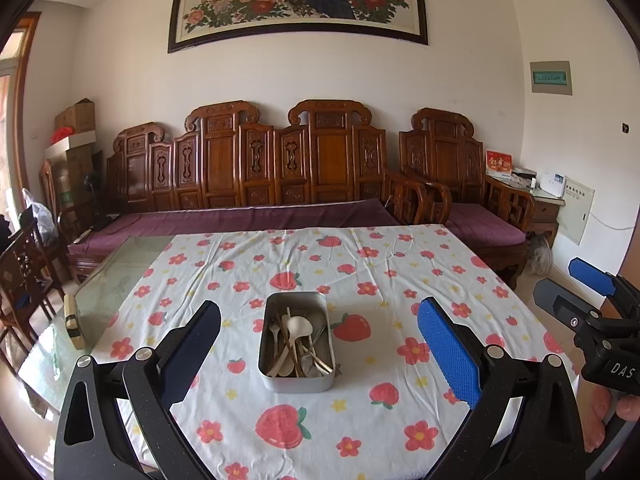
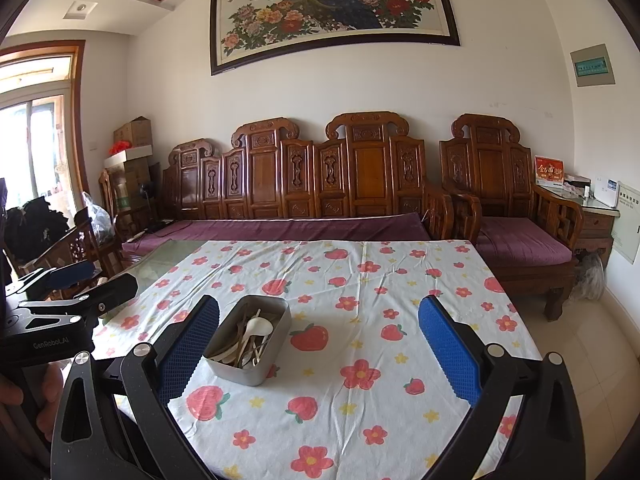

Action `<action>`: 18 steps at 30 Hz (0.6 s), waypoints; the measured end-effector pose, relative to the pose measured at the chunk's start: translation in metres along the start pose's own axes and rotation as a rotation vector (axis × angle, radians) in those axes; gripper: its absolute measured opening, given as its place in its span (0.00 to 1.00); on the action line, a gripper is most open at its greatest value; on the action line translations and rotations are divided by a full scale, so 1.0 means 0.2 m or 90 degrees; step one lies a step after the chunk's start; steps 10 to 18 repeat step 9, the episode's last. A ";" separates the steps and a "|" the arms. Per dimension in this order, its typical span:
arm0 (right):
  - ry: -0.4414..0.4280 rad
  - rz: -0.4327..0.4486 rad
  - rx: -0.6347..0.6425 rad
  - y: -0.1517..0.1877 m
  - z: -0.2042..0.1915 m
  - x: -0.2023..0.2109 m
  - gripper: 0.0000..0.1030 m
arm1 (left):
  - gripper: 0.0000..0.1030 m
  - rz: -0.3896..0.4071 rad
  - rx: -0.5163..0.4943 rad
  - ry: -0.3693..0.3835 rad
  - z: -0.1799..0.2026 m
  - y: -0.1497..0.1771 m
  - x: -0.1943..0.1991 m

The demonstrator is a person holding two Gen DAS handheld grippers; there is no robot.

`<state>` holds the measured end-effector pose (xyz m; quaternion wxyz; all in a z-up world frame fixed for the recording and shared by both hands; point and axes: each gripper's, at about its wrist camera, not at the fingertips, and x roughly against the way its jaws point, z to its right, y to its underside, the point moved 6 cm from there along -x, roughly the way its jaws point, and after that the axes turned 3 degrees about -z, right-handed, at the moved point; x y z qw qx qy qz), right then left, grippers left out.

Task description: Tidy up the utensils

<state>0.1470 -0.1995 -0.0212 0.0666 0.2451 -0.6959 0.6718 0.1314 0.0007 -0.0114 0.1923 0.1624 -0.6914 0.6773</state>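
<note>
A grey metal tin (image 1: 297,385) sits mid-table on a strawberry-print cloth (image 1: 360,420), filled with mixed utensils (image 1: 298,344): a pale spoon, wooden pieces and metal forks. My left gripper (image 1: 318,344) is open, held above the table's near edge, with the tin showing between its fingers. My right gripper (image 2: 318,346) is open and empty, further right; the tin (image 2: 248,372) with its utensils (image 2: 252,342) lies near its left finger. Each gripper shows at the edge of the other's view: the right one (image 1: 576,292), the left one (image 2: 92,280).
The cloth leaves a bare glass strip of table (image 1: 120,276) at the left, where a small block (image 1: 74,322) lies on the edge. A carved wooden sofa (image 1: 256,184) with purple cushions stands behind the table, an armchair (image 1: 472,200) to its right, a wooden chair (image 1: 24,280) at left.
</note>
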 end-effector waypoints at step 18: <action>0.000 0.000 0.000 0.00 0.00 0.00 0.98 | 0.92 0.000 0.006 0.002 0.00 -0.02 0.00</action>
